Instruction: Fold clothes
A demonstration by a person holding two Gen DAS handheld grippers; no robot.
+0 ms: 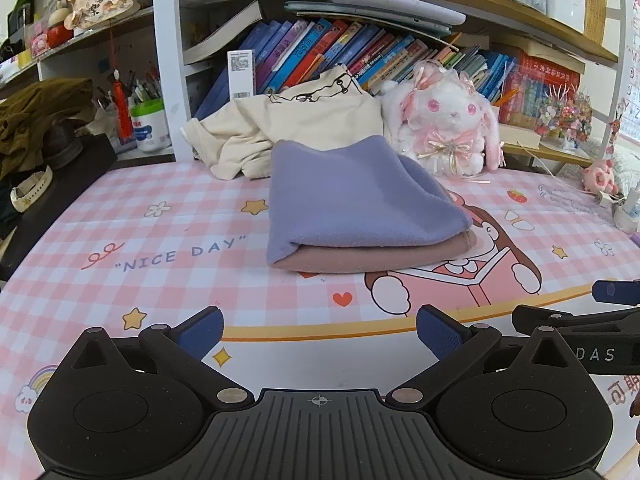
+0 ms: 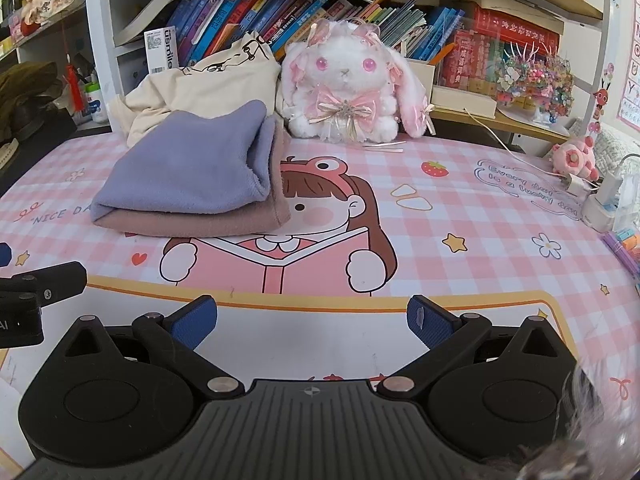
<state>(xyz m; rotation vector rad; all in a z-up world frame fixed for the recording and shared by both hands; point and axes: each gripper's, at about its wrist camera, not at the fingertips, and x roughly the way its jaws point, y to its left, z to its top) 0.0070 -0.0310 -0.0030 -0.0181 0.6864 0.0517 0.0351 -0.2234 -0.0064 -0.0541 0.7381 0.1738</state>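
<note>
A folded lavender cloth [image 1: 352, 200] lies on top of a folded dusty-pink cloth [image 1: 380, 258] on the pink checked desk mat [image 1: 160, 240]. The stack also shows in the right wrist view, lavender [image 2: 188, 176] over pink [image 2: 200, 224]. A crumpled cream garment [image 1: 288, 128] lies behind the stack against the books; it shows in the right wrist view too [image 2: 200, 84]. My left gripper [image 1: 320, 332] is open and empty, in front of the stack. My right gripper [image 2: 312, 322] is open and empty, to the right of the stack and apart from it.
A white and pink plush rabbit [image 2: 348, 88] sits behind the mat, right of the clothes. Bookshelves [image 1: 360, 52] stand at the back. A charger and cable [image 2: 600, 196] lie at the right edge. Olive cloth and a watch [image 1: 28, 192] lie at the left.
</note>
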